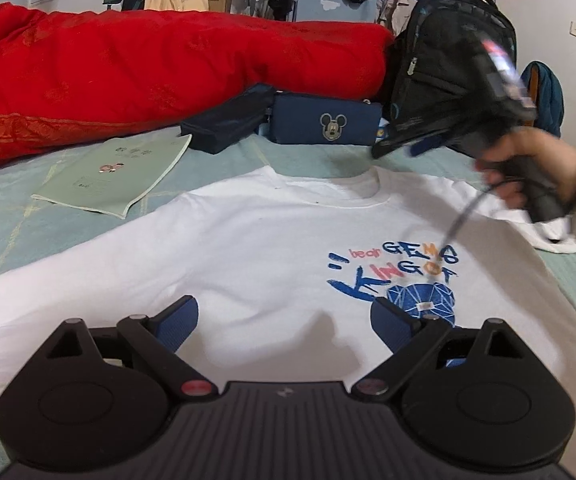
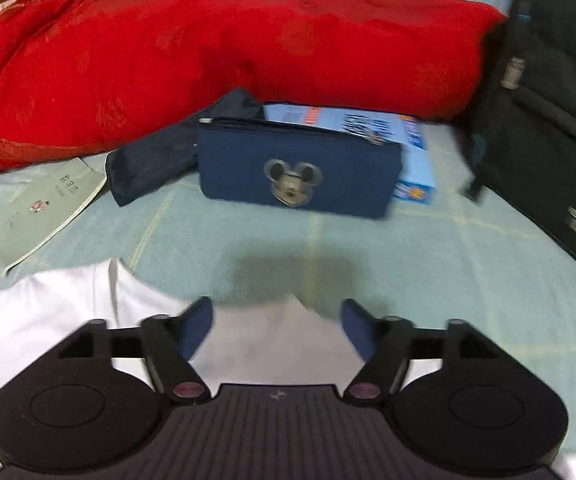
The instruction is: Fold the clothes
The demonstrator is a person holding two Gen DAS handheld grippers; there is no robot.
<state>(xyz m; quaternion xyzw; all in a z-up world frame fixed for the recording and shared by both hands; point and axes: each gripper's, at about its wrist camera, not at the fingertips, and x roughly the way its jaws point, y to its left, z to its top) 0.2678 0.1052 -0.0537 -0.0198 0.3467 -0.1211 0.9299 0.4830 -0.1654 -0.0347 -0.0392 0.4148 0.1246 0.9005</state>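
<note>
1. The left gripper, lower centre of the frame, gapes wide, empty.
2. The right gripper likewise gapes empty over a sleeve corner.
3. The white cotton printed T-shirt lies flat and unfolded mid-frame; every fold remains.

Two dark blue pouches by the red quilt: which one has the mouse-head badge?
The upright rectangular pouch, standing in front of the light blue box. The plain darker pouch lies slumped to its left, no badge.

White T-shirt — matt soft cloth; red quilt — faintly sheened fabric; booklet — matt paper.
</note>
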